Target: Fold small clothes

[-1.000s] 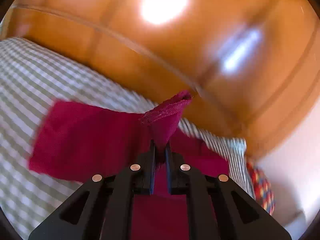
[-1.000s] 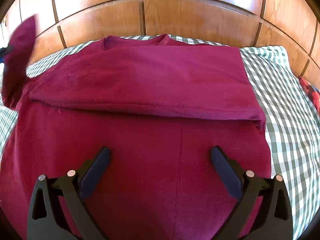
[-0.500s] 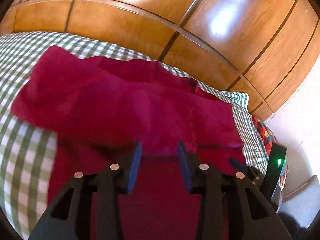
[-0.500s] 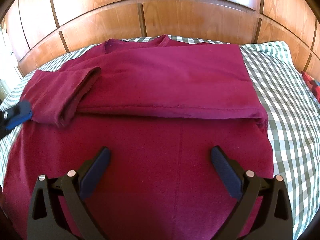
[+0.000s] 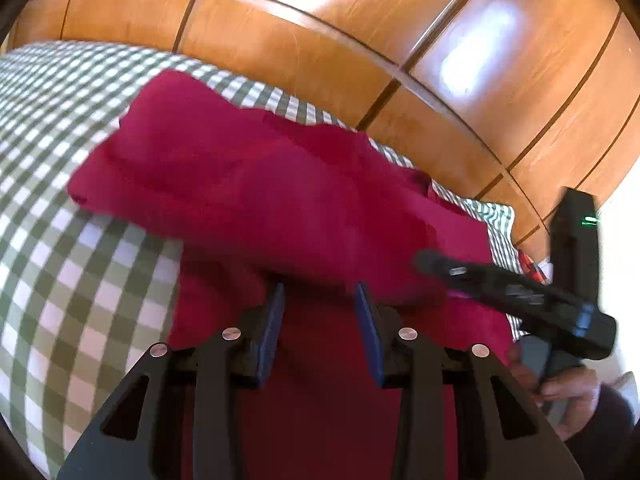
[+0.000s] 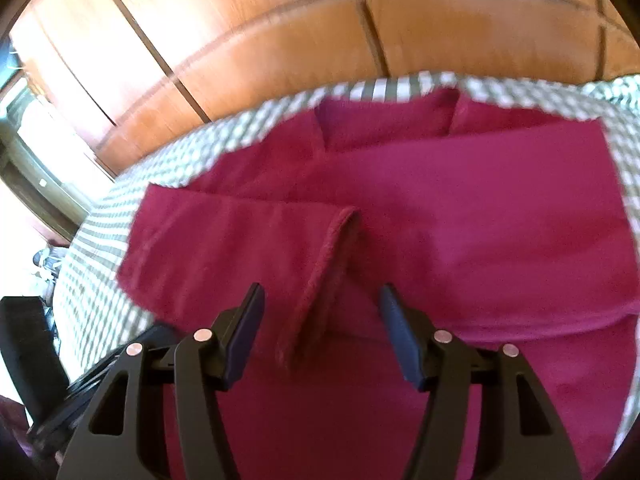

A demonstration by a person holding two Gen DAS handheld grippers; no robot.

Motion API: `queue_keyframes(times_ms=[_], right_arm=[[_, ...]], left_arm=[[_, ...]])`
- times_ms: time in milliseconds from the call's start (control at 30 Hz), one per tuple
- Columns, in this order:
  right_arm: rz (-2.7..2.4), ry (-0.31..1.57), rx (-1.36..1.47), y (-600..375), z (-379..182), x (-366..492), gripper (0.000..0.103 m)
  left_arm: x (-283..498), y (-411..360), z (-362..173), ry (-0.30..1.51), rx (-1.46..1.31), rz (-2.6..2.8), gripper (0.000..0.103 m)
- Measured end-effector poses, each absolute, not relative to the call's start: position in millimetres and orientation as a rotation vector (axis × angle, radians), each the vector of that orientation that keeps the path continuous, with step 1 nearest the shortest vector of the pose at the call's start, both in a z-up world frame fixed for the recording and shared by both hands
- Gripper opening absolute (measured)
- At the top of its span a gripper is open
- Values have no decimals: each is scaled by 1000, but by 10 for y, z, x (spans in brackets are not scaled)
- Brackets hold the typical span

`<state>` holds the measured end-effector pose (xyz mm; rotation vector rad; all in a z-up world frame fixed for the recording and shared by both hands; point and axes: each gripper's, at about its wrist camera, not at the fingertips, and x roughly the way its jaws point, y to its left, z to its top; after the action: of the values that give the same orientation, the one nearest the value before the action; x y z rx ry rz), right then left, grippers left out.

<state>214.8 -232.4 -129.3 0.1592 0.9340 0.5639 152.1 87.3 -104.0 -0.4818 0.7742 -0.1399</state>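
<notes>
The left tool [image 5: 319, 312] now has its jaws apart and empty; a second ago it pinched the sleeve [image 6: 240, 248], which has since been let go and lies across the sweater [image 6: 460, 220], cuff towards the middle. The right tool [image 6: 320, 320], jaws also apart, has swung in over that cuff [image 6: 320, 284], holding nothing. So the sleeve fold looks done and the next fold can start. The sweater lies flat on the checked bed [image 5: 60, 240], its collar towards the wooden headboard [image 5: 320, 60]. Motion blur smears both views, and the sweater's hem is cut off below the tools.
</notes>
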Motion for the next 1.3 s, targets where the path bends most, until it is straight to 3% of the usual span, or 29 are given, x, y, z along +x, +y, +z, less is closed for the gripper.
queue_keyframes(times_ms=[67, 200, 400, 633, 833, 867, 900, 933, 967, 1133, 1200, 1267, 1300], right_arm=[[596, 933, 152, -2246, -1220, 2164, 6], [641, 783, 39, -2233, -687, 1997, 6], [560, 654, 109, -3011, -117, 2059, 6], [352, 867, 282, -3916, -898, 2595, 6], [337, 950, 373, -4051, -1313, 2698, 6], [349, 950, 390, -4076, -1339, 2685, 7], [378, 956, 437, -4107, -1368, 2688, 14], [392, 962, 472, -4136, -1399, 2693, 26], [410, 962, 508, -4178, -1403, 2664, 55], [436, 945, 541, -4262, -1383, 2476, 57], [420, 946, 507, -4218, -1350, 2413, 51], [381, 962, 452, -4155, -1363, 2396, 18], [370, 956, 433, -4155, -1334, 2381, 12]], left_arm=[[1553, 913, -1016, 763, -485, -129, 36], [1651, 1035, -1101, 776, -525, -95, 36], [1619, 1123, -1212, 781, -565, -75, 36], [1578, 1165, -1187, 775, -574, -40, 36], [1540, 1257, -1225, 809, -577, 27, 36], [1531, 1257, -1211, 810, -572, 32, 36], [1511, 1244, -1176, 812, -560, 37, 36], [1489, 1230, -1133, 806, -552, 35, 36], [1460, 1209, -1080, 792, -545, 25, 36], [1367, 1056, -682, 677, -458, -34, 36], [1475, 987, -544, 645, -424, -59, 36], [1678, 917, -526, 662, -394, -71, 36], [1777, 895, -573, 683, -391, -63, 36]])
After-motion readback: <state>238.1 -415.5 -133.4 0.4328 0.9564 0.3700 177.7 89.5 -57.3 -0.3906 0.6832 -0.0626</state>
